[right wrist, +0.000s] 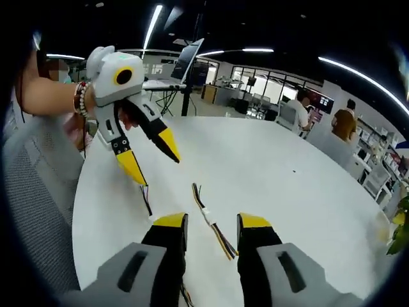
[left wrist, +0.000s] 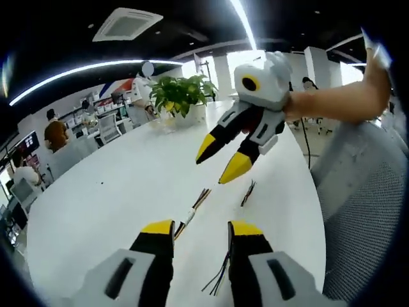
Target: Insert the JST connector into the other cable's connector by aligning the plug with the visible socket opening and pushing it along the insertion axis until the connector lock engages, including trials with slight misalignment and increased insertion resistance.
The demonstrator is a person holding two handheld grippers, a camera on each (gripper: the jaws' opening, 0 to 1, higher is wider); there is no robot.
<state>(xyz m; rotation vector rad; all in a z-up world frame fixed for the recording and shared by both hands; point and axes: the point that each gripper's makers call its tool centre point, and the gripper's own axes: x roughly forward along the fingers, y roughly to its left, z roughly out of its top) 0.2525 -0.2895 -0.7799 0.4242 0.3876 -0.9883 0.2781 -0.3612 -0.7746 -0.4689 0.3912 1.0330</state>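
Note:
On the white table [left wrist: 115, 192] lies a thin cable [left wrist: 192, 214] with coloured wires and a small white connector; it also shows ahead of the right jaws [right wrist: 206, 214]. A second, dark cable [left wrist: 248, 192] lies to its right, and black wire ends [left wrist: 217, 278] reach between my left jaws. My left gripper [left wrist: 202, 229] is open just above the table and holds nothing. The right gripper [left wrist: 220, 158] hangs open over the cables, held by a hand. In the right gripper view my right gripper [right wrist: 212, 222] is open, and the left gripper [right wrist: 151, 157] hovers open above a dark cable [right wrist: 147, 199].
A potted plant [left wrist: 182, 96] stands at the table's far side. A grey mesh chair [left wrist: 364, 192] stands by the table's edge, also seen at the left [right wrist: 32, 192]. People sit at desks in the background [right wrist: 345, 121].

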